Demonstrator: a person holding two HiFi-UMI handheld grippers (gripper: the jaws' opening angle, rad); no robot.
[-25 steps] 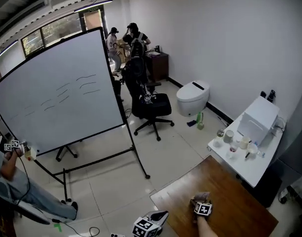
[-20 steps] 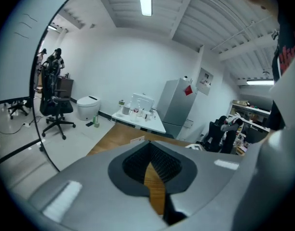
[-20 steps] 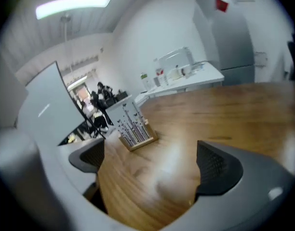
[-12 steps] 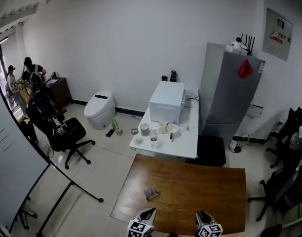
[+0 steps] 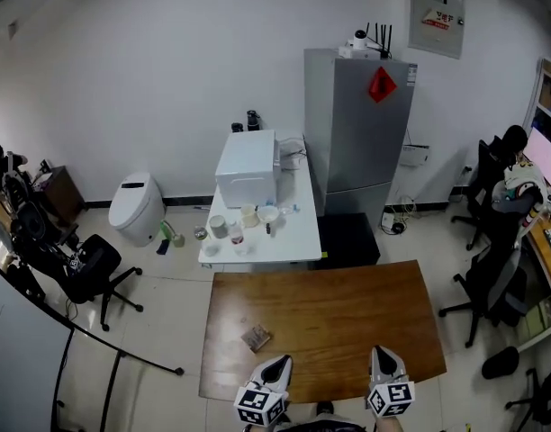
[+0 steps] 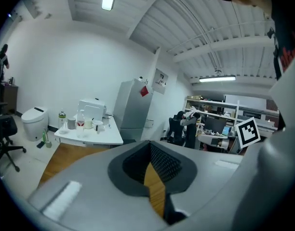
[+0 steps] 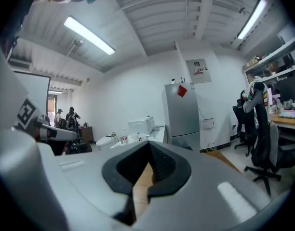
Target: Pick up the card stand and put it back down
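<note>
The card stand (image 5: 256, 337) is a small dark, flat-looking piece lying on the brown wooden table (image 5: 329, 318), near its front left. My left gripper (image 5: 277, 365) hovers at the table's near edge, just right of and nearer than the stand, not touching it. My right gripper (image 5: 382, 358) sits further right along the same edge. In the left gripper view the left gripper (image 6: 150, 146) has its jaws together with nothing between them. The right gripper (image 7: 148, 147) looks the same in its own view: shut and empty.
Behind the wooden table stands a white table (image 5: 257, 232) with a white box appliance (image 5: 247, 167), cups and bottles. A grey fridge (image 5: 356, 133) is at the back. Office chairs (image 5: 492, 286) and a seated person (image 5: 519, 183) are at right, a whiteboard (image 5: 14, 358) and black chair (image 5: 82, 268) at left.
The head view has swung right, from the whiteboard to the wooden table, which is now centred. Both grippers now show side by side at the table's near edge.
</note>
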